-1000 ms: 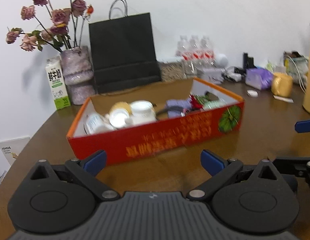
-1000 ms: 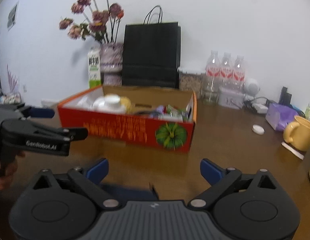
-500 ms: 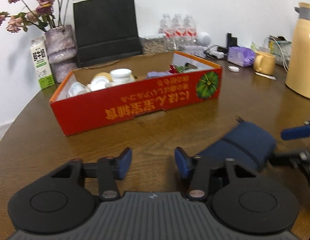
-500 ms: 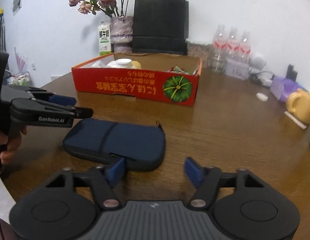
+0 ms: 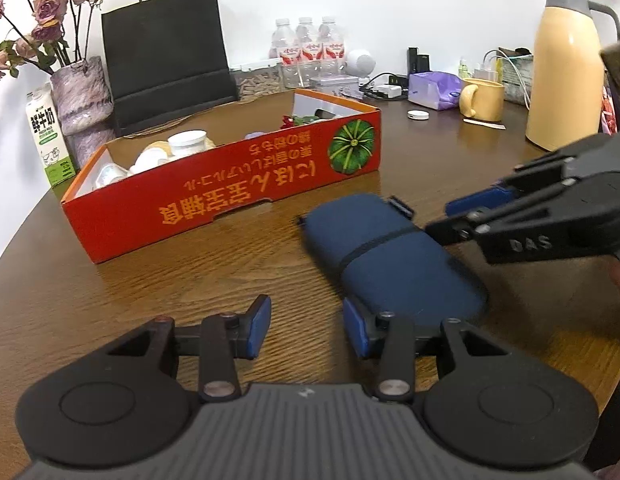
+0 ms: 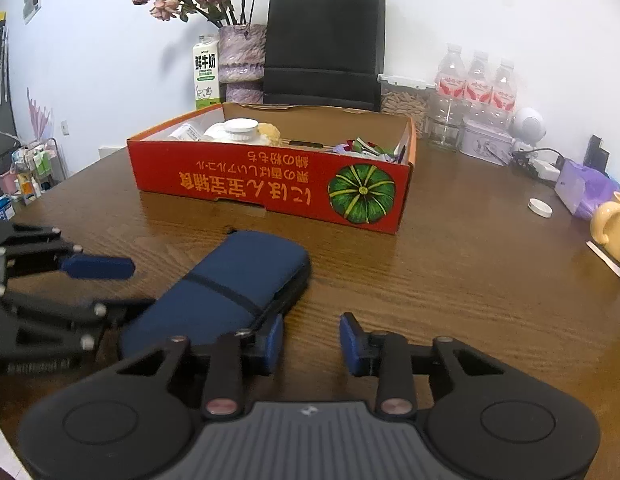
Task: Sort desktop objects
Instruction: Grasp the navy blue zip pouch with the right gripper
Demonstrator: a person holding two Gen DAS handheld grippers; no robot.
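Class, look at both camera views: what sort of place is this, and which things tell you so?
Probably a lived-in home or office room: a round wooden table crowded with a vase of dried roses, a milk carton, bottled water and a yellow thermos jug.

Round dark wood table (image 5: 190,280) against a plain white wall (image 6: 110,60)

Each hand-held gripper, left (image 5: 306,330) and right (image 6: 310,344), has a black ribbed housing, two round covers, black linkage arms with silver pivot screws, and blue fingertip pads (image 5: 257,328).
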